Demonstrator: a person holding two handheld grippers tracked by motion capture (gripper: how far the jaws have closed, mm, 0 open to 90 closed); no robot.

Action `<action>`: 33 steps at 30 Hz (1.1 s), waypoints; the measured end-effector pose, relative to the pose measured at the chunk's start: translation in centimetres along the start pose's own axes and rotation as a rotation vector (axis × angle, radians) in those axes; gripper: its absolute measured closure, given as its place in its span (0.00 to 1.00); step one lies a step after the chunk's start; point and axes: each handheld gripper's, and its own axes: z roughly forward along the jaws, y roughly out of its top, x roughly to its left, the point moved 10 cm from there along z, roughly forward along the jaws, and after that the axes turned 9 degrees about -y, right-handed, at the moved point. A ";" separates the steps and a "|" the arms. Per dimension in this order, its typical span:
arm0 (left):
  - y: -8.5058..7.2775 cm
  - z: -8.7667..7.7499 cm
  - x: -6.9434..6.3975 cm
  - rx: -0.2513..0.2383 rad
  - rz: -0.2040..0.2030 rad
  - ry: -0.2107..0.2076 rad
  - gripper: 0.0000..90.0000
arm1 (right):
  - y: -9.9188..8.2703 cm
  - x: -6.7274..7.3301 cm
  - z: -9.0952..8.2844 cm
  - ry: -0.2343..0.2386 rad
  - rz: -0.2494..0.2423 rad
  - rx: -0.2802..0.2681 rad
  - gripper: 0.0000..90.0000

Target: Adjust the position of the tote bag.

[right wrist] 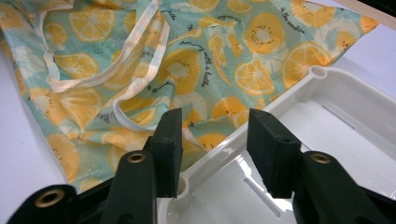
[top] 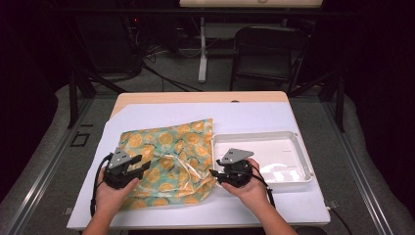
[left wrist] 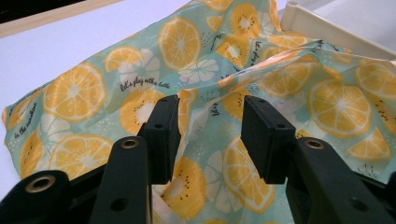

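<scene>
Seen from the high view, the cloth bag [top: 169, 164] with its orange-slice print lies flat on the white sheet [top: 254, 115] that covers the table [top: 195, 97], its right edge touching and partly overlapping the left rim of the white tray [top: 303, 156]. Bare sheet lies open beyond the bag's far edge and to its left, while the near edge of the table is close behind both hands. The left gripper [top: 139, 166] sits over the bag's left part and the right gripper [top: 215, 174] at the bag's lower right corner, just beside the tray's near left corner; both hands cover the grippers' rear halves, and the forearms are cut off at the bottom. Next, the left gripper view shows its jaws standing well apart with nothing pressed between them, printed fabric lying under and past them; a raised fold of the bag [left wrist: 299, 51] hides part of the tray [left wrist: 322, 28], and whether the pads touch the cloth cannot be told. Last, the right gripper view shows its jaws also wide apart and empty, poised above the tray's corner rim [right wrist: 219, 161] where the bag's edge [right wrist: 205, 135] meets it; the pale drawstring [right wrist: 98, 79] loops across the fabric.
</scene>
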 end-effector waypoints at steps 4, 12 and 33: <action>0.2 0.0 -0.1 -0.004 0.004 0.003 0.62 | 0.2 0.1 -0.1 -0.018 -0.008 -0.005 0.60; 0.4 0.0 -0.1 -0.010 0.007 0.008 0.56 | 0.8 0.4 -0.5 -0.029 -0.029 -0.061 0.60; -0.1 -1.5 -1.1 -0.023 0.006 -0.024 0.65 | 2.4 3.5 -0.3 0.119 -0.071 -0.088 0.76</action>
